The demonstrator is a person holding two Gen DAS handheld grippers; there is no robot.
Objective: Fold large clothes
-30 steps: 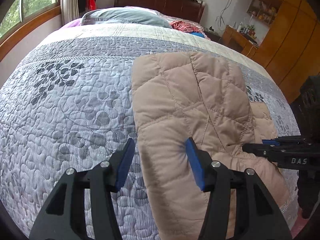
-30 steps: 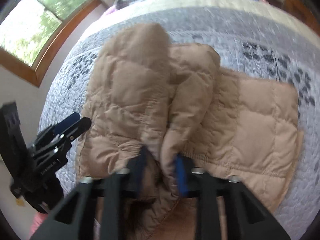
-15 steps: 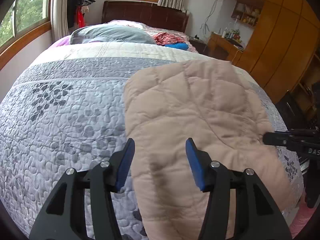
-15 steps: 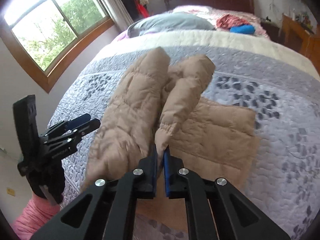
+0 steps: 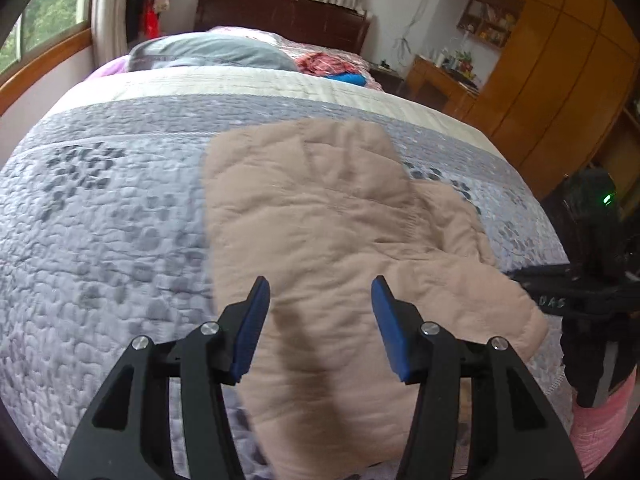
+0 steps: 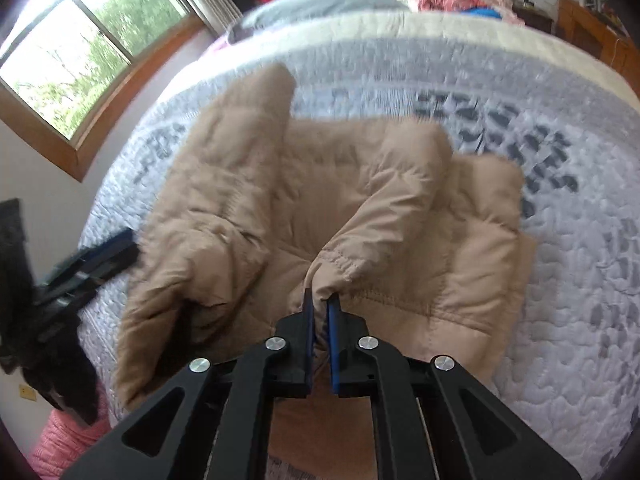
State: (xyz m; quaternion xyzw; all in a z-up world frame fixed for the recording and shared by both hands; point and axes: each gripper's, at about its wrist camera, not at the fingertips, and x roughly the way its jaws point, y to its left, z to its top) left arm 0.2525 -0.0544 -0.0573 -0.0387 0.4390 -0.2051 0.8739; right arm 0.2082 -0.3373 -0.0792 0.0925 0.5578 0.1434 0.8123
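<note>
So the tan jacket [image 5: 320, 216] is lying on the bed's grey quilt [image 5: 104, 216], partly folded, with a puffy sleeve bunched up across the middle. Right gripper [image 6: 321, 312] has its blue fingers [image 6: 307, 320] pinched tight on a stitched edge of the jacket near the front and is lifting that bit off the pile. Left gripper [image 5: 320, 320] sits over the near left part of the jacket with fingers [image 5: 256, 320] wide apart, holding nothing. Pillow [image 5: 208, 54] and headboard [image 5: 280, 16] are at the far end, wardrobe [image 5: 560, 80] off to the right.
</note>
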